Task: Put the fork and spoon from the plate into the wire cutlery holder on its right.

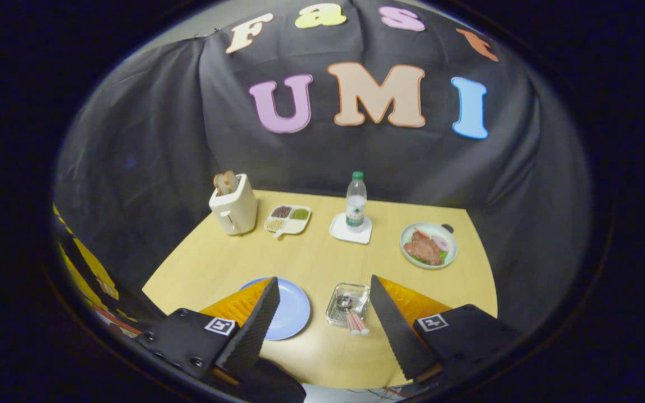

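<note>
Jaws [322,319] released, gripping nothing; both utensils [351,316] sit in the wire cutlery holder [347,305], which I might tip by dipping.

A light wooden table [322,257] with a smooth yellowish top stands in a small booth. Black cloth [149,168] hangs behind and around it as the wall, draped in soft folds down to the table's far edge. Above the cloth, a strip of pale wall [205,25] shows. The lighting is even and dim, without hard shadows.
</note>
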The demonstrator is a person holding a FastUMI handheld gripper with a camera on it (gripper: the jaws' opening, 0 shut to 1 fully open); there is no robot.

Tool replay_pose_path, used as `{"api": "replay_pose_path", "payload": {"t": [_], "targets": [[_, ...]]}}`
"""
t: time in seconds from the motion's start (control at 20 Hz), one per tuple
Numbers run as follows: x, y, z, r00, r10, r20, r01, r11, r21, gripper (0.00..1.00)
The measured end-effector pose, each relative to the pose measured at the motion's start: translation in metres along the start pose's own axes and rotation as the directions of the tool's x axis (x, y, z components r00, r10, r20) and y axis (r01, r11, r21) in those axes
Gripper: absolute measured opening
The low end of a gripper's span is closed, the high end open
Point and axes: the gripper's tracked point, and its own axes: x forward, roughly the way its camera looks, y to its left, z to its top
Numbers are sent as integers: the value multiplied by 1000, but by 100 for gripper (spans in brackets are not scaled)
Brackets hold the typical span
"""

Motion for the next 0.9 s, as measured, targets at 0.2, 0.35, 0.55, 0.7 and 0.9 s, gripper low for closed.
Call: {"api": "replay_pose_path", "payload": {"t": [0.2,0.35,0.55,0.7,0.9], "targets": [[-11,21,6,988,-31,148,23,998,54,100],[-15,24,9,969,-77,233,46,990,136,100],[-25,12,1,950,-167,265,139,983,122,100],[-31,15,-7,948,-184,261,155,980,129,100],[-41,8,-9,937,-216,273,182,972,146,100]]}}
